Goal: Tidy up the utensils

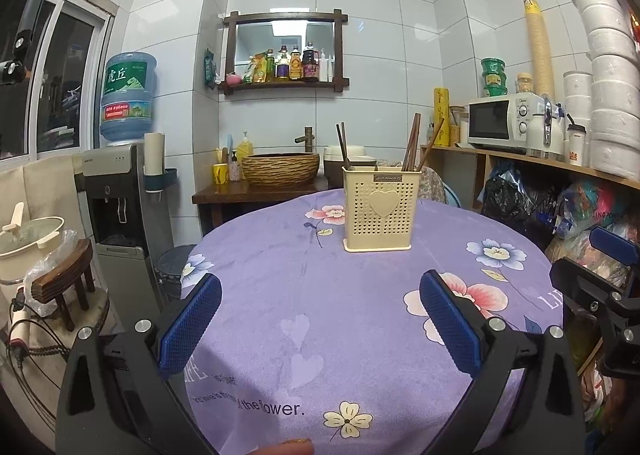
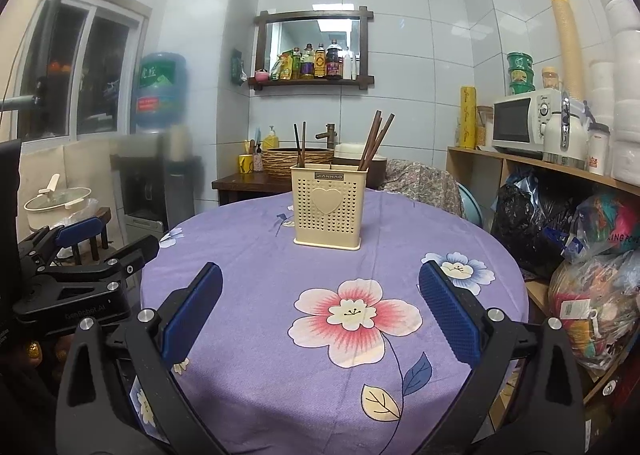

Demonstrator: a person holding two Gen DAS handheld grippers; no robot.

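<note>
A cream perforated utensil holder (image 1: 378, 209) (image 2: 328, 207) with a heart on its front stands upright on the far side of the round table. Dark brown chopsticks (image 1: 414, 143) (image 2: 374, 141) stick out of its right compartment, and two more utensil handles (image 1: 343, 145) (image 2: 300, 145) rise from its left compartment. My left gripper (image 1: 320, 295) hovers open over the near part of the table, nothing between its blue pads. My right gripper (image 2: 320, 291) is open too, well short of the holder. Each gripper shows at the edge of the other's view.
The table wears a purple flowered cloth (image 1: 320, 335) (image 2: 280, 255). A water dispenser (image 1: 120, 191) and a pot on a stool (image 1: 32, 243) stand at left. Behind are a wooden basin stand (image 1: 280, 171) and, at right, a shelf with a microwave (image 1: 504, 121) over bags.
</note>
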